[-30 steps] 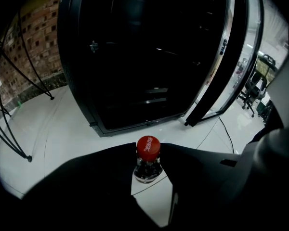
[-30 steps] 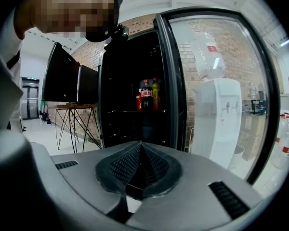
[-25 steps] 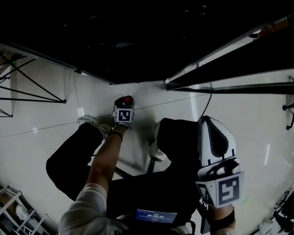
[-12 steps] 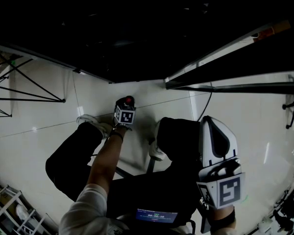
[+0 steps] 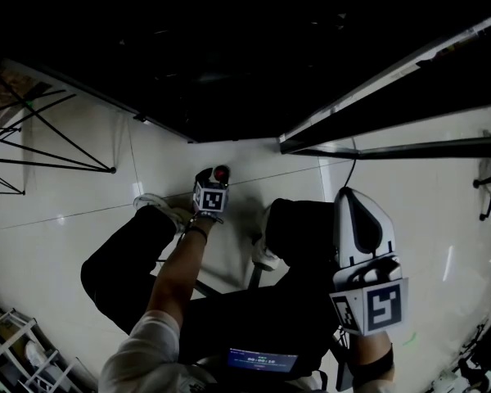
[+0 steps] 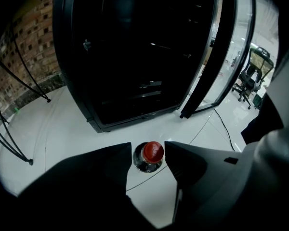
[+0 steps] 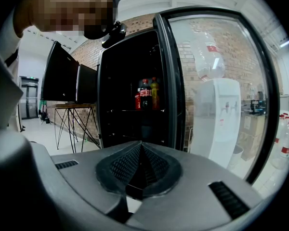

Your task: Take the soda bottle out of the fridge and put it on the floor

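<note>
The soda bottle [image 6: 151, 154], dark with a red cap, stands upright on the white floor in front of the open black fridge [image 6: 135, 57]. My left gripper [image 6: 148, 152] is over it from above, with one jaw on each side of the cap. The jaws are opening, and a small gap shows on both sides. In the head view the red cap of the bottle [image 5: 221, 173] peeks out just beyond the left gripper [image 5: 214, 180]. My right gripper [image 5: 356, 211] is held up near the person's right knee, shut with nothing in it. In its own view the right gripper [image 7: 141, 150] has its pads together.
The fridge's glass door [image 7: 212, 81] stands open to the right. More bottles [image 7: 145, 94] sit on a shelf inside. Black stand legs [image 5: 41, 142] spread at the left. A cable [image 6: 226, 129] runs across the floor at the right. The person's shoe [image 5: 159, 205] is beside the bottle.
The left gripper stays over the bottle on the floor, and the red cap shows a little more beside it. The right gripper has hardly moved.
</note>
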Demonstrator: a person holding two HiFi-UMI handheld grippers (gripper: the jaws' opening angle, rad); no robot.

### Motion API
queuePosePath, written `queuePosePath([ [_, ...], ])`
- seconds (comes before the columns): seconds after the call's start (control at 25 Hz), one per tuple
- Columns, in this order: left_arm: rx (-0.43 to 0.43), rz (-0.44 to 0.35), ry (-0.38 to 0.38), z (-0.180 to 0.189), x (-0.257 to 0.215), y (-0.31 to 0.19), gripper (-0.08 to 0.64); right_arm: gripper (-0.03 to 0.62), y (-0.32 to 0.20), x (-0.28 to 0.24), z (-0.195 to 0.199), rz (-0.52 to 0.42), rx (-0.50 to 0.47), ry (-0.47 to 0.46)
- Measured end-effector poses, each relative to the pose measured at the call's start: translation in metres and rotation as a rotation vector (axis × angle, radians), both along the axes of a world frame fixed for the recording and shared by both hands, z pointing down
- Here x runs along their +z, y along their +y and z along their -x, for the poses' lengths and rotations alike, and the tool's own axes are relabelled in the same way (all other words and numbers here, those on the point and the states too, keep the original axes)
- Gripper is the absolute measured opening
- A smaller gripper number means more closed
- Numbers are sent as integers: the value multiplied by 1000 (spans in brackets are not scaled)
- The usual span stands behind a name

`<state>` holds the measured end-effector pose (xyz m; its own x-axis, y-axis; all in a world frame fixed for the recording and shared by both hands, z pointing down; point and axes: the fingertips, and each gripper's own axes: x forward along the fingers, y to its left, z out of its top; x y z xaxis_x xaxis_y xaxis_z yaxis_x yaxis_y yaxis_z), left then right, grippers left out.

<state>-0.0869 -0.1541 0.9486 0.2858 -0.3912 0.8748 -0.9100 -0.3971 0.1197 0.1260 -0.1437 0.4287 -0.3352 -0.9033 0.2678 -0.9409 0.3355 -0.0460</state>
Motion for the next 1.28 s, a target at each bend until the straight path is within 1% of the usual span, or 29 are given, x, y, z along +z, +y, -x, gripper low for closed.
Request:
queuePosePath([
  [0.16,-33,-64,41,3,-35,-1,221,16,-1,4,0,2,5,-6],
  [0.28,-59,-123,80,2,-72,-2,221,17,1,4,-2,1,5,-2],
  [0.44,-92,-219,160,-4,-139,-5,221,17,5,5,-5,7,11,-5],
  [0.52,-109,-291,187,-5,-183,-6,212,17,9,6,-5,11,13,-7],
  [0.56,-120,-335,188,-3,-206,-5,188,17,11,6,-6,13,16,-6],
  [0.68,-157,-460,184,6,-273,-2,13,17,16,8,-7,21,23,-2],
  [0.72,-166,-495,191,9,-294,0,3,17,16,8,-7,24,24,-2],
  [0.8,-182,-550,201,15,-328,2,2,16,16,9,-8,26,24,-3],
  [0.96,-217,-609,217,27,-392,17,2,16,20,8,-7,33,24,-3],
  [1.12,-225,-657,229,35,-436,30,2,17,21,7,-9,38,27,-9],
  [1.28,-237,-719,226,44,-479,32,2,17,15,5,-8,27,21,-16],
])
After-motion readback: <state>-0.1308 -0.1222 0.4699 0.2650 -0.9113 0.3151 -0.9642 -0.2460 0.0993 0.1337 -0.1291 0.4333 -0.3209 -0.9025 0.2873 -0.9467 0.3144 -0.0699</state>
